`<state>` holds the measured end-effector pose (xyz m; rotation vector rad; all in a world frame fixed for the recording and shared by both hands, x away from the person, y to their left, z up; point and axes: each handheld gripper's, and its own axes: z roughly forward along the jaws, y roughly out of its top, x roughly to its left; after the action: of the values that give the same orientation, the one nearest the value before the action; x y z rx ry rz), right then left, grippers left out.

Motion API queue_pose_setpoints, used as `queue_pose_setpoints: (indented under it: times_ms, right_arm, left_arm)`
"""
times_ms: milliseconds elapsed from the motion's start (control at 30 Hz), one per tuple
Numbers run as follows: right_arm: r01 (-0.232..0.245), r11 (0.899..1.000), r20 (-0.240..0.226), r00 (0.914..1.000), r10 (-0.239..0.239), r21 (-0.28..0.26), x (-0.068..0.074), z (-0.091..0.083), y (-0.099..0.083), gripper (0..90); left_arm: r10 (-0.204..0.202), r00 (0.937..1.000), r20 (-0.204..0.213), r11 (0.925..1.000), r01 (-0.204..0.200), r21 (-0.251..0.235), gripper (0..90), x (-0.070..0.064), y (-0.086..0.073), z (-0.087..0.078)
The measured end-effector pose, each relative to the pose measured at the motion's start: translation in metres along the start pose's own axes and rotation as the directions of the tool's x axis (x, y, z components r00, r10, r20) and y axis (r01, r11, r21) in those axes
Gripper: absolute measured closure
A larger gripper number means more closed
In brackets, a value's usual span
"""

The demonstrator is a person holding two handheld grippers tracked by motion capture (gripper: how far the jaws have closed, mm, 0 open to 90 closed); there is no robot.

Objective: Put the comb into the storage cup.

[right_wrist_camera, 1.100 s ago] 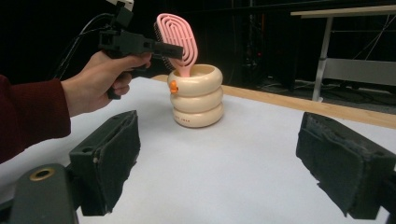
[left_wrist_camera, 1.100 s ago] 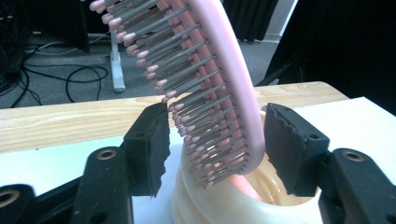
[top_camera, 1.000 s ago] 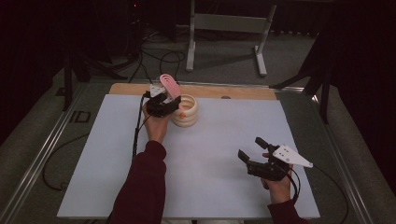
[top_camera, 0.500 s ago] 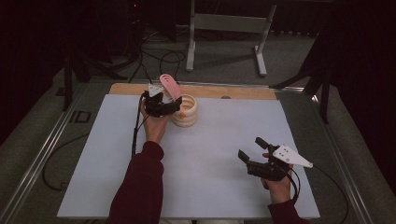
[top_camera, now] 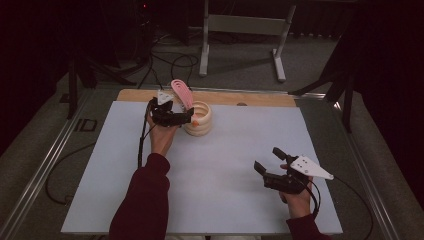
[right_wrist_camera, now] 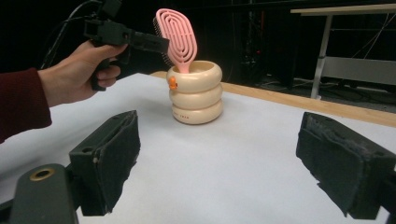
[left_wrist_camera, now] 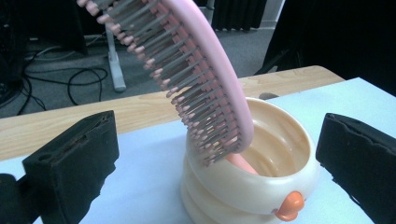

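The left gripper (top_camera: pixel 186 116) is hovering with jaws open beside the pink hairbrush (top_camera: pixel 182 93) standing in the cream cup (top_camera: pixel 200 121); the right gripper (top_camera: pixel 268 160) is resting open on the surface (top_camera: pixel 225 165).

Dim room, dark background; desk (top_camera: pixel 225 165) lit from above, soft shadows; near brush (left_wrist_camera: pixel 187 70) slightly blurred, views grainy

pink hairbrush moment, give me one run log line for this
left claw: open, at cup | pink hairbrush: handle down in cream cup, leaning, free | right claw: open, apart
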<state>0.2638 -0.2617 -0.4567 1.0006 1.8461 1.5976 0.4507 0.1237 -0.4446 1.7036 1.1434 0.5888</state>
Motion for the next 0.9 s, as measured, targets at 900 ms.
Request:
queue_pose_setpoints:
  times_ms: [900]
  right_arm:
    - [0.010, 1.000, 0.006, 0.9999, -0.010, 0.015, -0.001, 0.001, -0.002, 13.6]
  left_arm:
    - [0.058, 0.9952, 0.078, 0.9982, -0.059, 0.011, 0.0, 0.007, -0.012, -0.040]
